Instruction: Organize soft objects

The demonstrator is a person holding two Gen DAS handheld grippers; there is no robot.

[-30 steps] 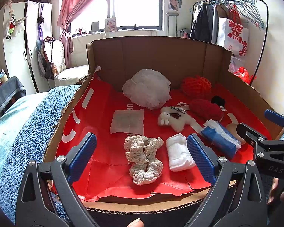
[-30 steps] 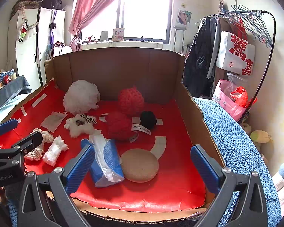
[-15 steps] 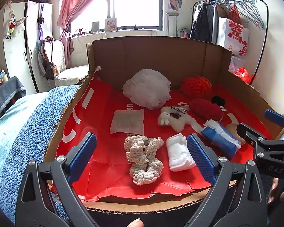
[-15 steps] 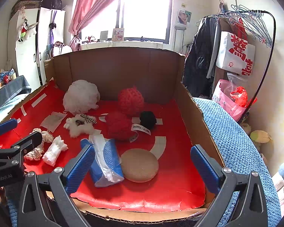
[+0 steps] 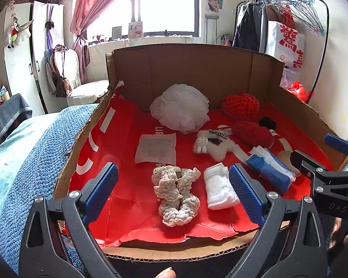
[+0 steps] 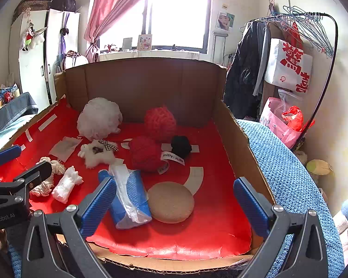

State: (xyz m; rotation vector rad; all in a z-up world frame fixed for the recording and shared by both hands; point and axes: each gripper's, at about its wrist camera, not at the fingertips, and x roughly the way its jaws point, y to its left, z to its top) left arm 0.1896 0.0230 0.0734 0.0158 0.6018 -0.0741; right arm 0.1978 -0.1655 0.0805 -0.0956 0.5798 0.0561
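Cardboard box holds two red yarn balls; both tools gape wide, empty.

A shallow brown cardboard box lined with red paper rests on a bed covered by a blue knitted blanket, filling the centre of both views. The blanket shows at the left of the left view and the right of the right view.

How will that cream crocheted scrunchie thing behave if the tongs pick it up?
The cream crocheted piece looks loosely knitted and crumpled, so it will probably flop and dangle. It seems light for its bulk. Its bumpy yarn should grip rather than slip, though loops might snag the left tongs.
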